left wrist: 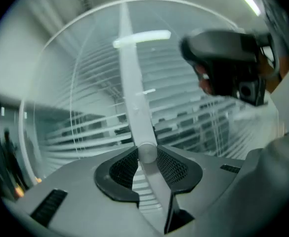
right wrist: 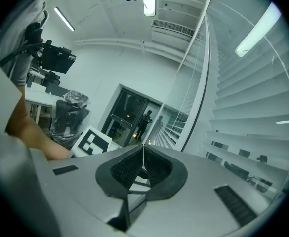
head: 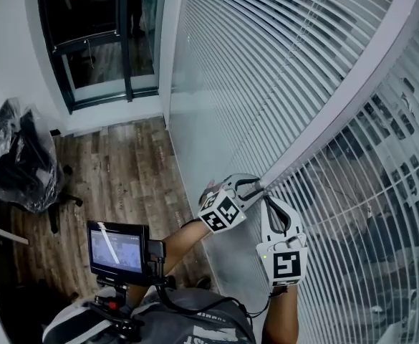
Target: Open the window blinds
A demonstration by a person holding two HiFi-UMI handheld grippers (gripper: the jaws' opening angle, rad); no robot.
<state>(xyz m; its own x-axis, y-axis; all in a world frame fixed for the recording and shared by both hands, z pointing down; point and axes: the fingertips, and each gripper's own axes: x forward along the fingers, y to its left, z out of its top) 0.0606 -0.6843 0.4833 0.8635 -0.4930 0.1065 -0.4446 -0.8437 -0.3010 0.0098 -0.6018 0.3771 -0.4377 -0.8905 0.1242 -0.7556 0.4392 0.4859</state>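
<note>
At the far left of the head view a chair wrapped in plastic point(head: 19, 156) stands on the wooden floor point(head: 116, 170), with a dark glass door point(head: 94, 34) behind it. Closer in, a small screen point(head: 117, 249) sits on the rig at the person's chest.

Right of that is the left gripper point(head: 256, 187), held up against the window. Its fingers are clenched on the bottom end of the white tilt wand point(head: 338, 106), which runs from there up and to the right across the window blinds point(head: 266, 63). The left gripper view confirms this. The wand point(left wrist: 134, 98) rises straight out of the left gripper point(left wrist: 146, 157), and both ribbed pads press on its rounded end cap. Behind it, the blinds point(left wrist: 193, 127) are blurred.

Just right of it and slightly lower is the right gripper point(head: 270, 201), pointing up toward the same spot near the wand's foot. In the right gripper view its fingers point(right wrist: 156, 168) are pressed together on the right gripper point(right wrist: 143, 164). A thin pale line shows at the seam, and I cannot tell whether that is a cord.

The blinds point(right wrist: 253, 107) fill the right side, hanging down over the glass. Their slats are tilted enough at lower right for dark shapes to show through.
</note>
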